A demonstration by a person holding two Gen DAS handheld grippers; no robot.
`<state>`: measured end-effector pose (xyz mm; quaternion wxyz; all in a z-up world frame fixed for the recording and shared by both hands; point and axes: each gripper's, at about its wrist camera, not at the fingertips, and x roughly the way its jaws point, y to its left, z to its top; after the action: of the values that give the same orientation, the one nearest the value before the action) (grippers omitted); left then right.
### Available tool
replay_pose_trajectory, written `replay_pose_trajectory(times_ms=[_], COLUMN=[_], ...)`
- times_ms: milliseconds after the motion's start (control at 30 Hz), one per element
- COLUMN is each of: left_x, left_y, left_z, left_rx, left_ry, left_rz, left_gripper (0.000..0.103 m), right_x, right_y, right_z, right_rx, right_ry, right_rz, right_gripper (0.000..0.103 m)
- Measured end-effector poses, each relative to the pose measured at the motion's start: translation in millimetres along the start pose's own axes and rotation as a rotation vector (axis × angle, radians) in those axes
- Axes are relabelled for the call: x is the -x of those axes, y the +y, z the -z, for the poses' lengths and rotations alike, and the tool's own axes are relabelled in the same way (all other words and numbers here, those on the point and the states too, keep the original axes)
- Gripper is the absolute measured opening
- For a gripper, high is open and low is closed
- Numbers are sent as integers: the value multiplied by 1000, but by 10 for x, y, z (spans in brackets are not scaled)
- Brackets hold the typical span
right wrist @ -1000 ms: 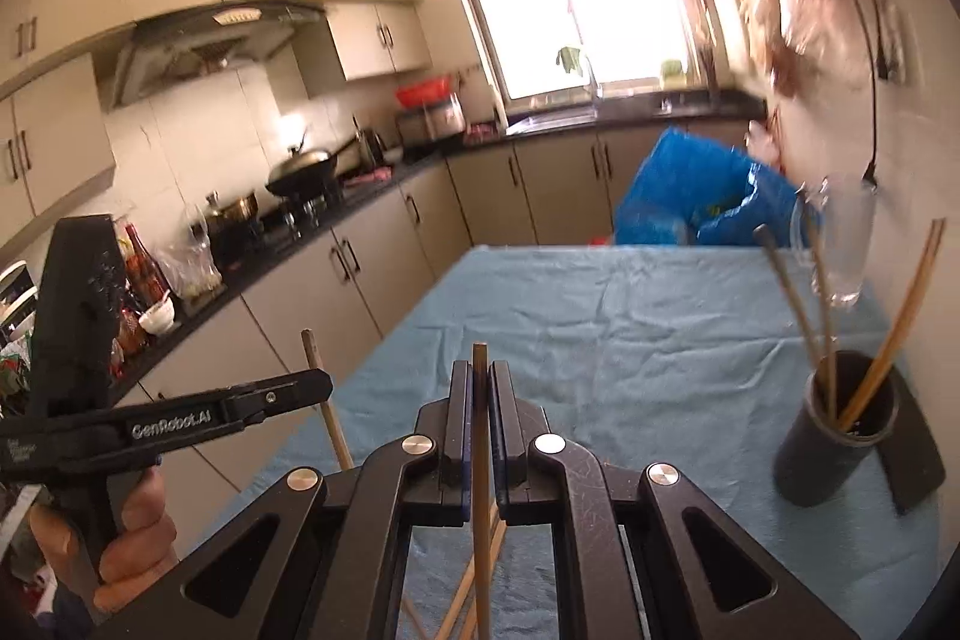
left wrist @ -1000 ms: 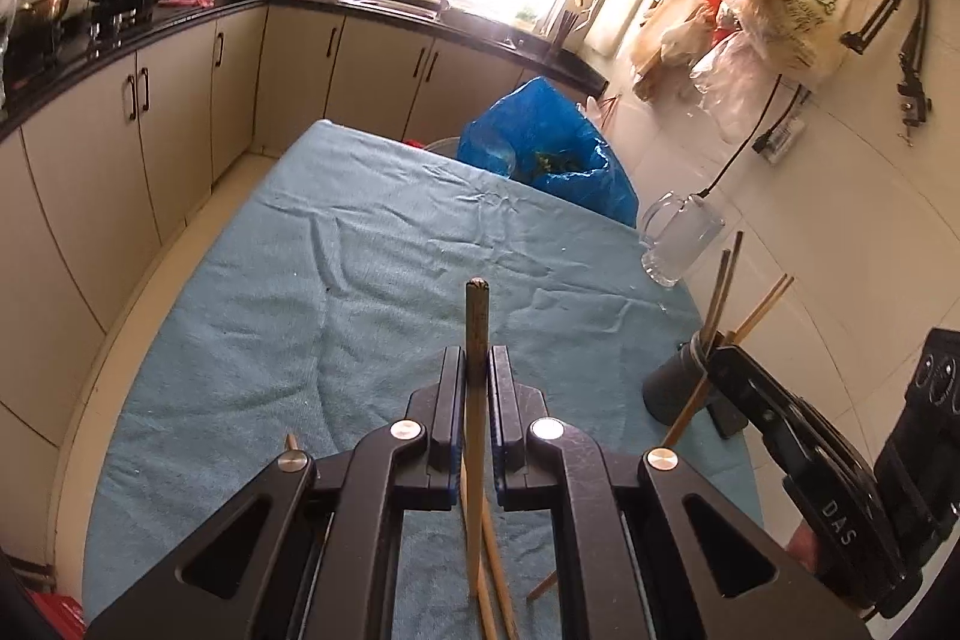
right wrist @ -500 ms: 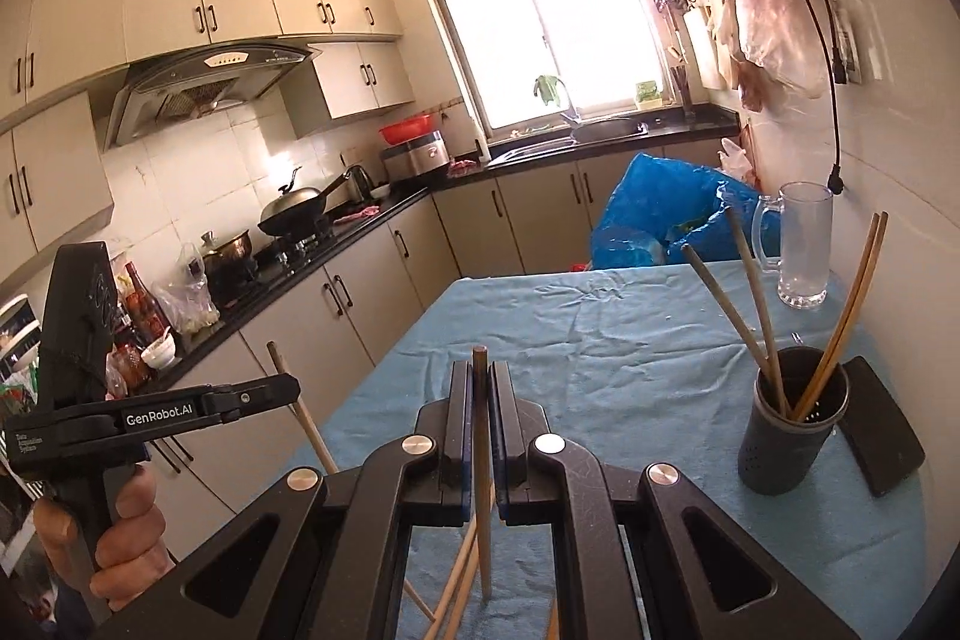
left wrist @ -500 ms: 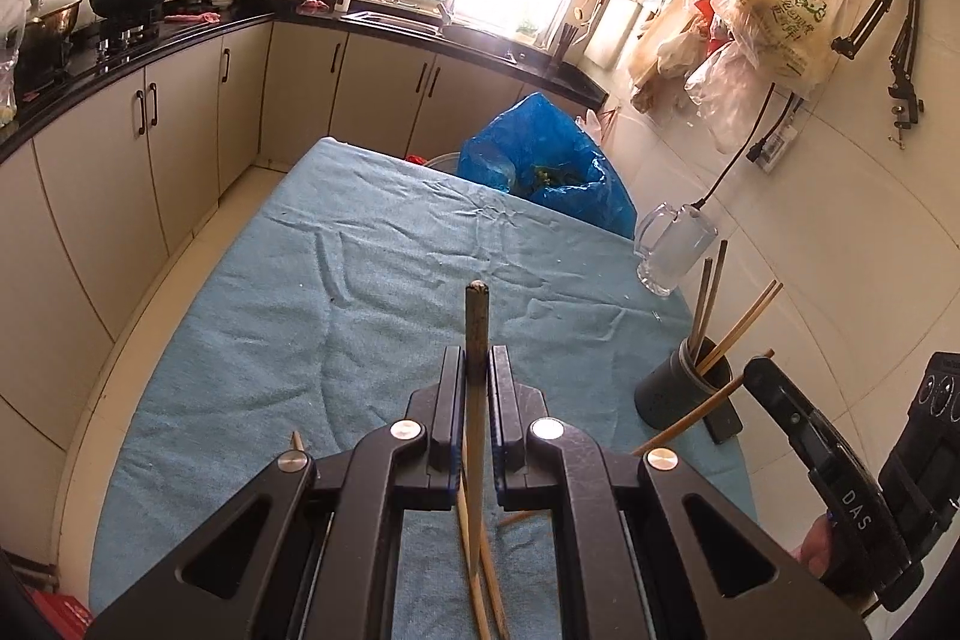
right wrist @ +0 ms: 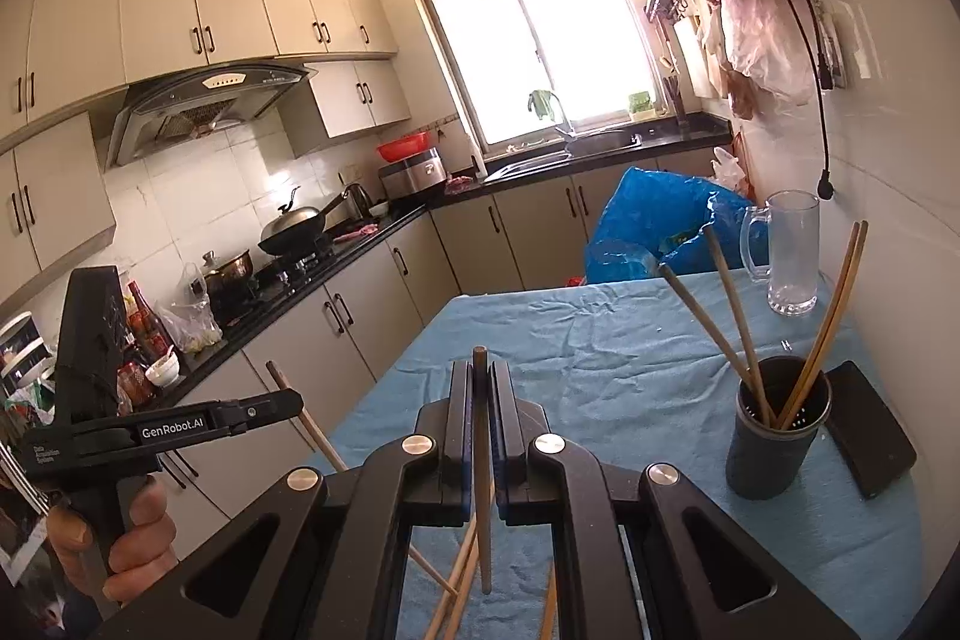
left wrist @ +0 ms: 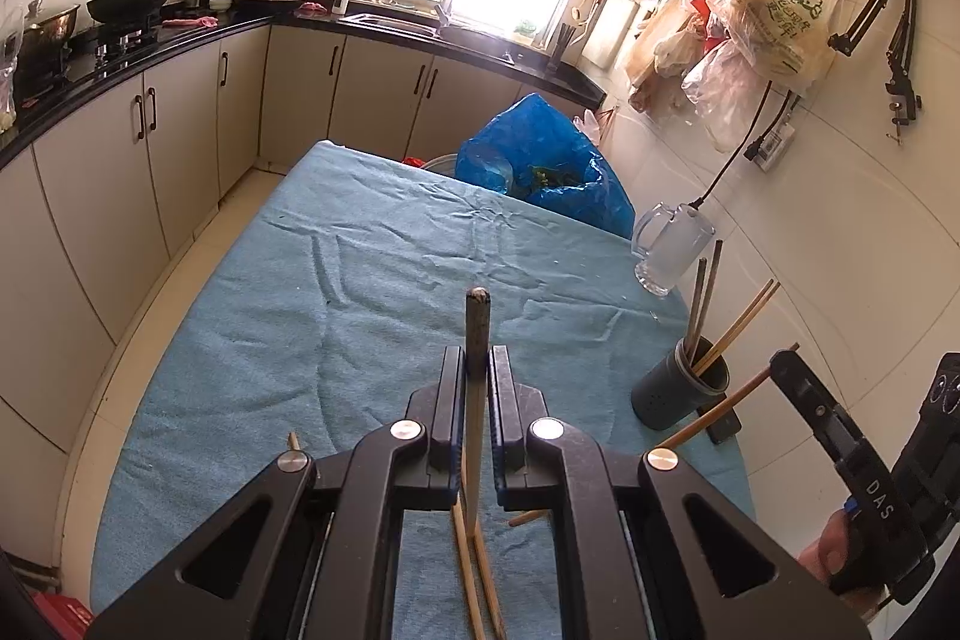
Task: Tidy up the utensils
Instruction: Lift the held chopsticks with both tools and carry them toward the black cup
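My left gripper (left wrist: 477, 363) is shut on a wooden chopstick (left wrist: 477, 328) that stands upright between its fingers, above the blue cloth. My right gripper (right wrist: 480, 376) is shut on another chopstick (right wrist: 481, 460), held upright too. A dark round holder (left wrist: 678, 391) with several chopsticks in it stands at the table's right side; it also shows in the right wrist view (right wrist: 777, 424). Loose chopsticks (left wrist: 474, 580) lie on the cloth under my left gripper. The right gripper shows in the left wrist view (left wrist: 786, 361), close to the right of the holder. The left gripper shows in the right wrist view (right wrist: 288, 400).
The table wears a blue cloth (left wrist: 372, 292). A glass mug (left wrist: 672, 250) and a blue plastic bag (left wrist: 540, 172) stand at the far right. A black flat object (right wrist: 870, 448) lies beside the holder. Cabinets and a stove counter (left wrist: 120, 58) run along the left.
Both grippers have pulled back and risen a little with their chopsticks. The holder now looks farther from the right gripper.
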<state>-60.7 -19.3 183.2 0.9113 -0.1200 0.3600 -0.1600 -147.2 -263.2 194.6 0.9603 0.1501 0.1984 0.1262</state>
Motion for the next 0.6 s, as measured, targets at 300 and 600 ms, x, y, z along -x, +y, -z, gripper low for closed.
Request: replay_pose_trajectory(times_ms=[300, 600], left_x=[35, 89], left_y=[-101, -274], left_z=[7, 25], left_rx=[-16, -56], left_ry=[-8, -22], left_rz=[0, -7], left_gripper=[7, 7], right_x=[164, 270], right_y=[-137, -251], right_z=[-29, -41], right_rx=[-34, -55], right_ry=[-34, -51], right_rz=[15, 24], right_gripper=[6, 6])
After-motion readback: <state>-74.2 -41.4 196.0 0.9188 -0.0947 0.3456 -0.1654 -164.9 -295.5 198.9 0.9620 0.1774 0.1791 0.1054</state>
